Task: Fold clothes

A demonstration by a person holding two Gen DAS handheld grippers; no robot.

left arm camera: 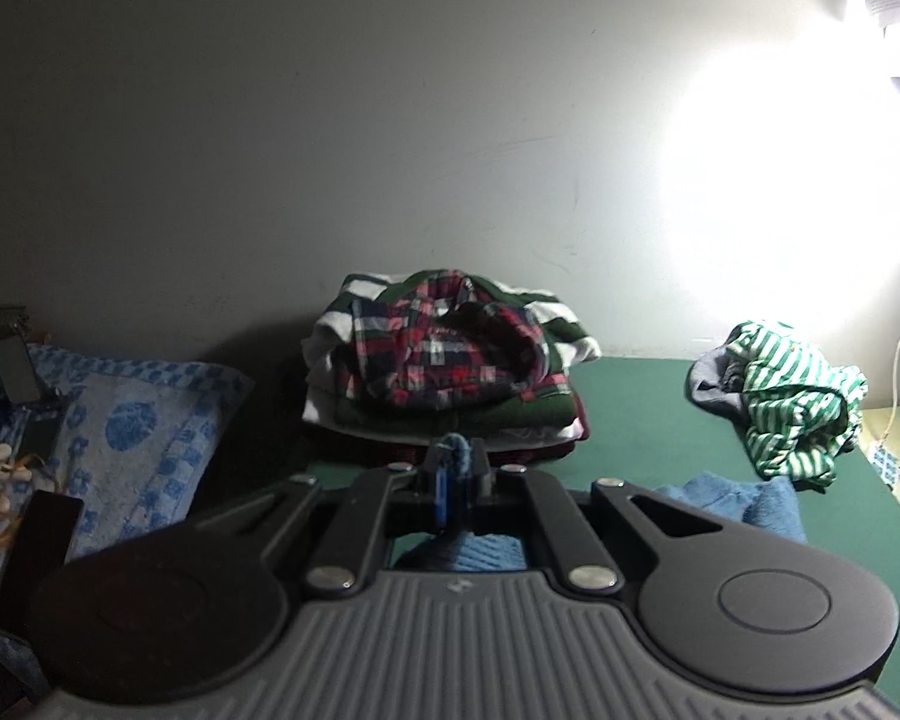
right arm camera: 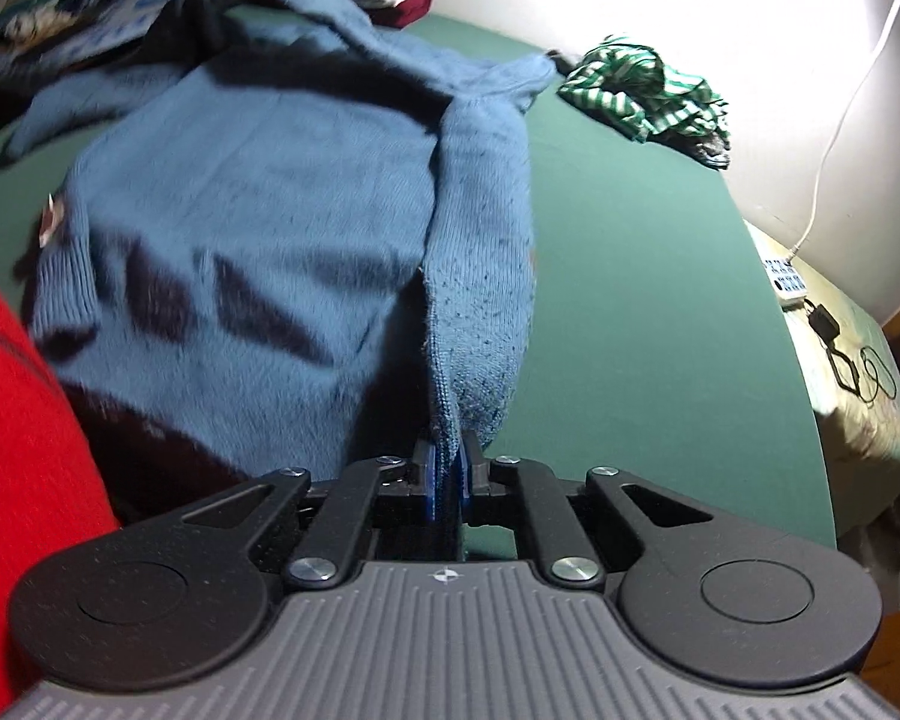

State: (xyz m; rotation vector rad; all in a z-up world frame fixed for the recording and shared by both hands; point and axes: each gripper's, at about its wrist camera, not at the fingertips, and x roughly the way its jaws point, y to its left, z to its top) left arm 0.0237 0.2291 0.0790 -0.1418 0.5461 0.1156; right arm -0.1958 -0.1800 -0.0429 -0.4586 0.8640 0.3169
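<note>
Both clamped: right gripper (right arm camera: 447, 471) pinching sleeve of blue knitted sweater (right arm camera: 258, 192) spread on green bed cover (right arm camera: 660, 312), left gripper (left arm camera: 453, 468) pinching another bit, folded stack (left arm camera: 450, 360) at far edge.

folded stack (left arm camera: 450, 354) behind sweater (right arm camera: 258, 192), crumpled shirt (left arm camera: 792, 396) right

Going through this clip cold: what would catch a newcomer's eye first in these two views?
The blue knit sweater spread over the green bed surface, its side edge pinched in the shut right tool, while the left tool clamps another bit of the same knit. Behind, a stack of folded clothes topped by a plaid shirt sits against the wall, with a crumpled green-striped garment to its right beside a harsh light glare.
</note>
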